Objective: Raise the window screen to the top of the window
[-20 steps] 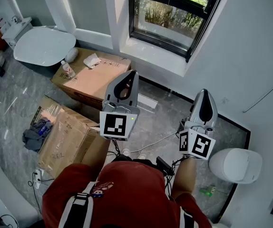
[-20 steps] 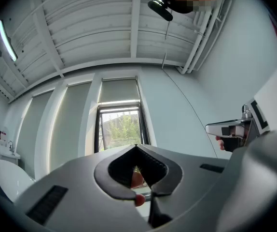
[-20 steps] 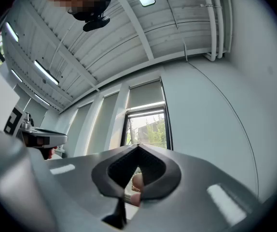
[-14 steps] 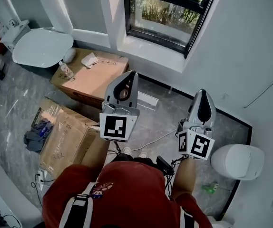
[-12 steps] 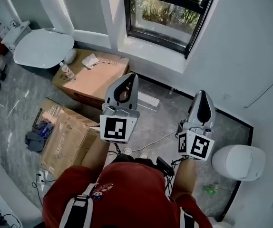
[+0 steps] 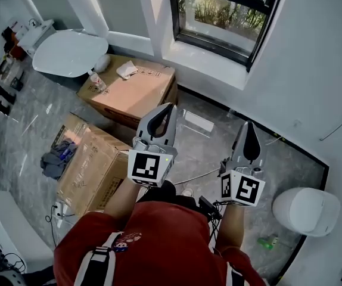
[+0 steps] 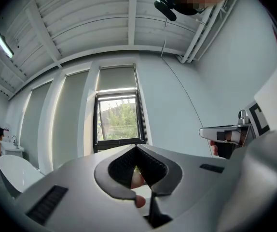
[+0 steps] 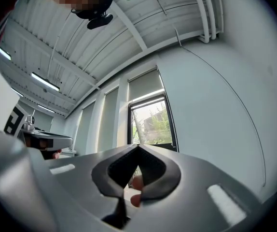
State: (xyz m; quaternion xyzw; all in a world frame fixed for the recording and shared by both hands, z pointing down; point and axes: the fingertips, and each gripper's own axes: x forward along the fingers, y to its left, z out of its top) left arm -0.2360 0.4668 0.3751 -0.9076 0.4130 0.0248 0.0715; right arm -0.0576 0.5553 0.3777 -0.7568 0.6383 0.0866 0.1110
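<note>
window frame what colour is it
Black. The window frame shows best in the head view.

A white oval tub (image 6: 70, 52) is noted at upper left; a cardboard box (image 6: 141, 94) just beside it is topped by a plastic bottle (image 6: 98, 81) and a crumpled white cloth (image 6: 126, 70). A second cardboard box (image 6: 90, 168) is seen nearer, grey-blue clothing (image 6: 59, 158) heaped beside it. A white toilet (image 6: 305, 211) is recorded at lower right.

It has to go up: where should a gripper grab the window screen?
Probably its bottom bar, approached from the room side and below: the window screen hangs flat over the window's top, that lower edge alone offering a graspable lip.
</note>
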